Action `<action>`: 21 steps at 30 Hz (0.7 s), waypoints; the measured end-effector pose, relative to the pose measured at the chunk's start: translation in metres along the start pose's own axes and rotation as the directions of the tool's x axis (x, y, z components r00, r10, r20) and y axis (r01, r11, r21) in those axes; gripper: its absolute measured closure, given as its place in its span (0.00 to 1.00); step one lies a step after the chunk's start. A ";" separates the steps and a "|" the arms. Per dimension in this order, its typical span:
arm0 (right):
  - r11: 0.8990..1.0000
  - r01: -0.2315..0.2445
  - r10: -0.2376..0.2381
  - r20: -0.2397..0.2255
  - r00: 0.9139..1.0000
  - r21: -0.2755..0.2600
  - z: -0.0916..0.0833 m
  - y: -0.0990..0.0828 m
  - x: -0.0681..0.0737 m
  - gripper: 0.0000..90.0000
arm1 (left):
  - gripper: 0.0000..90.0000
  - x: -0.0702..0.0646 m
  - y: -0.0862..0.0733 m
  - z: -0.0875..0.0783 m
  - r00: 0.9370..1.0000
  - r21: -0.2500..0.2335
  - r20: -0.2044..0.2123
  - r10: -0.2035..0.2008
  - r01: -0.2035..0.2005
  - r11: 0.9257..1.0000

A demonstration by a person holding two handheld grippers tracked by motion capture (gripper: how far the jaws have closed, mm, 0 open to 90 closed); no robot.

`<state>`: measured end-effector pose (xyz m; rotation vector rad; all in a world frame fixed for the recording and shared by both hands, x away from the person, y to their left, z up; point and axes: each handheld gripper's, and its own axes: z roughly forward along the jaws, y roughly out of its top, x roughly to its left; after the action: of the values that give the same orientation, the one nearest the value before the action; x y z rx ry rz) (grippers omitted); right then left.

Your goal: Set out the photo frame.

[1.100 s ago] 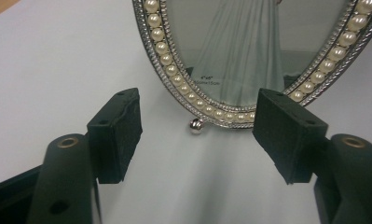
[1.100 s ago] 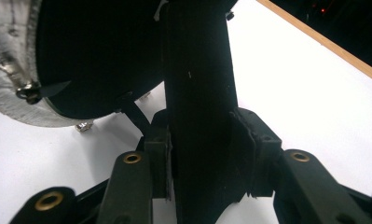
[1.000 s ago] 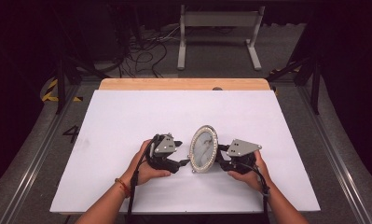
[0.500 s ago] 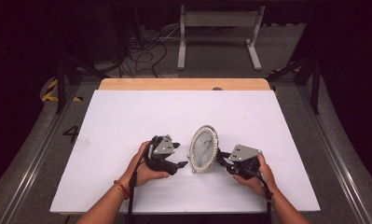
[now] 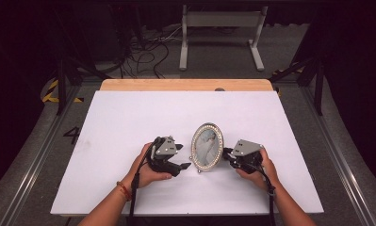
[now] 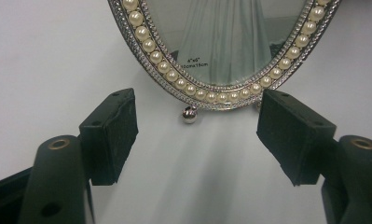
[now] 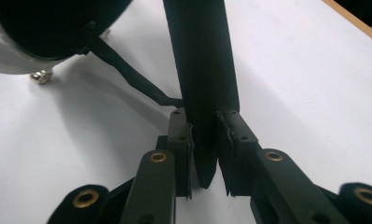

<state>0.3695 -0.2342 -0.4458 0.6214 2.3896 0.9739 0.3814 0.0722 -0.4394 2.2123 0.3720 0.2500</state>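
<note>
Oval picture frame [image 5: 207, 147], silver-toned with a ring of pearl beads around the glass, stands upright on the white table [image 5: 129, 117], near its front edge and roughly midway between the two hands. In the left gripper view a small ball foot [image 6: 189, 114] rests on the tabletop under the frame's lower rim. Left gripper [image 5: 183, 165], held in the person's left hand [image 5: 148, 172], sits just beside the frame's front face, jaws spread wide with bare table between them and the pads clear of the frame. Right gripper [image 5: 227, 153], held in the right hand [image 5: 258, 172], meets the frame from behind; its jaws have just been closing, and in the right gripper view they are clamped on the black easel stand [image 7: 200, 84] at the frame's back, the pads apparently pressing both faces of its lower end, though the dark surfaces make the contact hard to read. A thin black strut [image 7: 127, 74] runs from the stand to the frame's backing.
</note>
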 end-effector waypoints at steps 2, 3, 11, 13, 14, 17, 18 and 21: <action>1.000 -0.008 0.008 0.003 1.000 0.001 0.003 0.000 -0.003 0.84 | 0.32 0.000 0.000 0.000 1.000 -0.002 -0.001 0.000 0.000 1.000; 1.000 -0.011 0.011 0.006 1.000 0.003 0.004 -0.001 -0.003 0.84 | 0.32 0.000 0.000 0.000 1.000 -0.002 -0.004 0.001 -0.001 1.000; 0.995 -0.095 0.095 0.028 0.995 -0.014 0.004 -0.005 -0.006 0.66 | 0.33 0.001 -0.001 -0.002 1.000 0.001 -0.019 0.000 0.000 1.000; 0.994 -0.107 0.108 0.037 0.993 -0.033 -0.002 -0.005 -0.004 0.63 | 0.33 0.001 -0.001 -0.003 1.000 0.000 -0.026 0.001 -0.001 1.000; 0.994 -0.104 0.106 0.040 0.994 -0.041 -0.006 -0.004 -0.003 0.60 | 0.33 0.002 -0.001 -0.003 0.999 0.003 -0.032 0.006 -0.006 1.000; 0.989 -0.129 0.130 0.019 0.991 -0.067 -0.017 -0.002 0.002 0.58 | 0.32 0.002 -0.002 -0.004 0.999 0.005 -0.041 -0.002 0.002 1.000; 0.990 -0.125 0.127 0.015 0.992 -0.069 -0.021 -0.002 0.005 0.58 | 0.32 0.002 -0.002 -0.005 0.999 0.007 -0.044 0.000 0.001 1.000; 0.988 -0.132 0.131 -0.020 0.991 -0.085 -0.030 0.000 0.013 0.56 | 0.32 0.001 -0.003 -0.006 0.999 0.014 -0.043 0.001 -0.001 1.000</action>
<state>0.3419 -0.2427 -0.4300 0.7502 2.3287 1.1341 0.3801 0.0784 -0.4377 2.2238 0.3976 0.2972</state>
